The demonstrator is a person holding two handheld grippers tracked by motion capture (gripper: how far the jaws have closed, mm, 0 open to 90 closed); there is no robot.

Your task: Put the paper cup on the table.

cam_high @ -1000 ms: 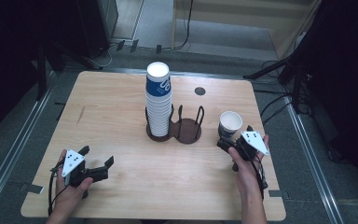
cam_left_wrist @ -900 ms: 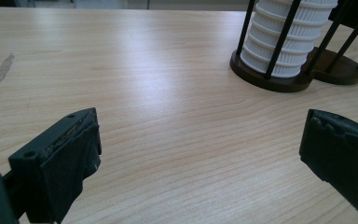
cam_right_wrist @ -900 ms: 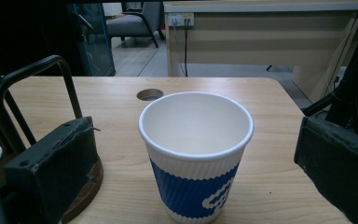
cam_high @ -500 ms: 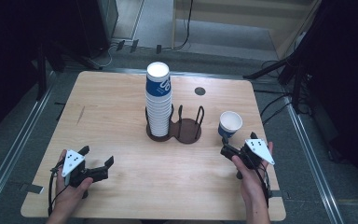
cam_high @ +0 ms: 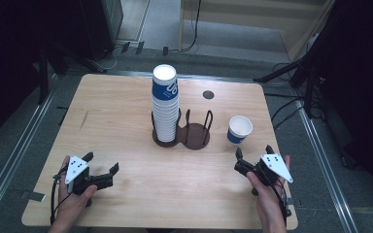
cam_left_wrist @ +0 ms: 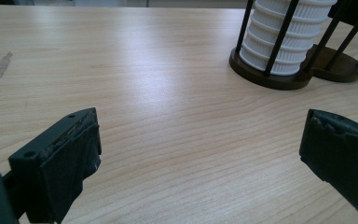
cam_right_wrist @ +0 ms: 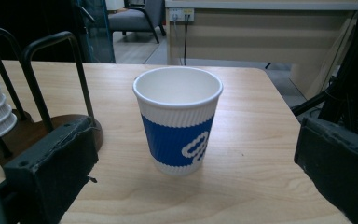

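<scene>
The left black two-jaw gripper (cam_high: 99,170) rests low in the person's left hand (cam_high: 73,201), jaws spread wide. The right black two-jaw gripper (cam_high: 252,153), held by the right hand (cam_high: 267,194), is likewise spread wide.

— What stands at the middle of the worktop (cam_high: 111,116)?
— A dark two-ring cup holder (cam_high: 194,135) with a tall stack of cups (cam_high: 165,107) in its left ring; the right ring is bare.
— Anything farther off?
— A small dark hole (cam_high: 208,95) near the far edge, a chair (cam_right_wrist: 142,16) and a wall socket (cam_right_wrist: 185,15) beyond.
</scene>
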